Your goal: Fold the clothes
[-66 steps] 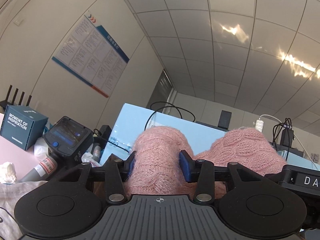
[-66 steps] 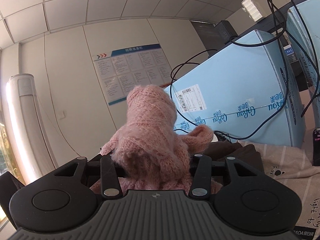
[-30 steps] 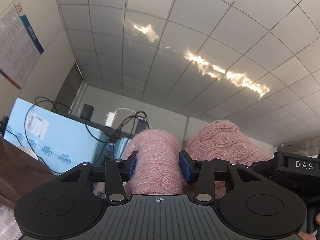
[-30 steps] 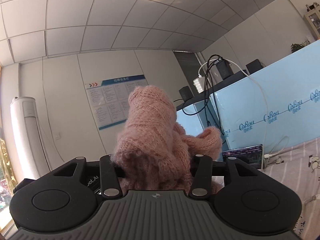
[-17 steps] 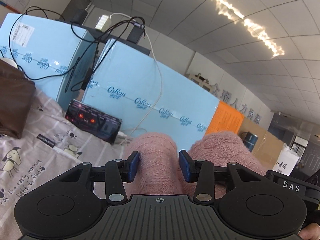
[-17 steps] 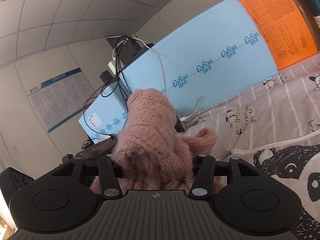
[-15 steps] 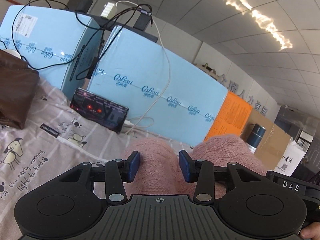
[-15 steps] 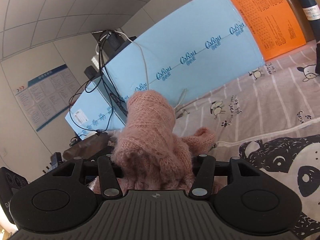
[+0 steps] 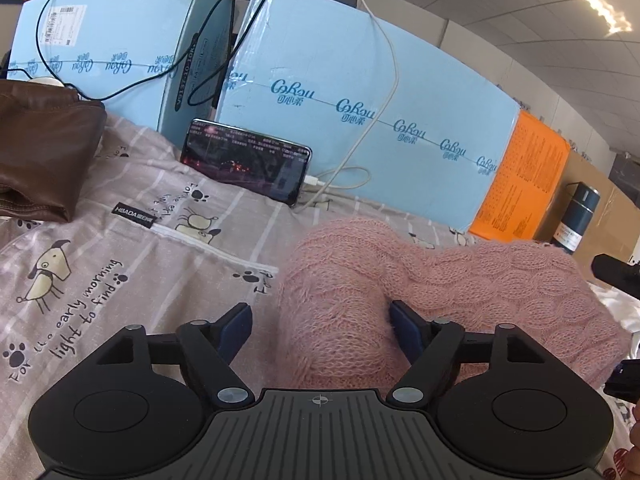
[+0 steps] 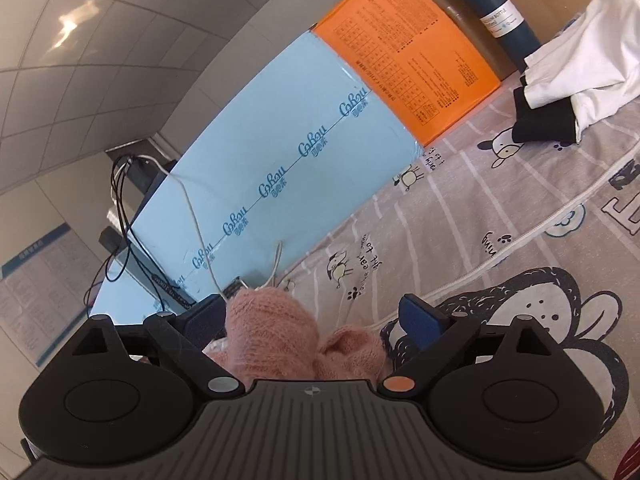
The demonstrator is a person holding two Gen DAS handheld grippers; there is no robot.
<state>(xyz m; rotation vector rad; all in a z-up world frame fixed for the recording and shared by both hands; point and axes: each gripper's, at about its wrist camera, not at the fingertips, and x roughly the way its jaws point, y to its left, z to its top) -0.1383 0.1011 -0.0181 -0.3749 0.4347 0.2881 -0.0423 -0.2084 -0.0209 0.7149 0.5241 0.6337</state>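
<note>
A fuzzy pink cable-knit sweater (image 9: 420, 292) is seen lying on a pinkish-grey sheet printed with cartoon dogs, paw marks and writing (image 9: 120, 264), which covers the surface beneath. In the left wrist view, the left tongs (image 9: 320, 322) are spread wide, with a bunched fold of the knit sitting between the blue pads; the right pad (image 9: 402, 326) is touched by the wool, while the left pad (image 9: 236, 324) is set apart from it, so nothing is clamped. In the right wrist view, the right tongs (image 10: 316, 318) are likewise parted, with a lump of the same sweater (image 10: 280, 340) resting between the fingers, close against the left one and clear of the right one. Behind the sweater, large pale-blue packages with blue lettering (image 9: 352, 92) are stood along the far edge of the sheet, and a dark smartphone with a lit screen (image 9: 246, 160) is leaned against them, with a white cable (image 9: 384, 92) plugged into its end. A flat orange box (image 10: 404, 52) is placed beside the blue packages, and a dark teal cylindrical bottle (image 10: 488, 12) is seen past it. A brown leather garment (image 9: 40, 148) is piled at the left of the sheet, and a white and black piece of clothing (image 10: 576, 76) is laid at the far right.
</note>
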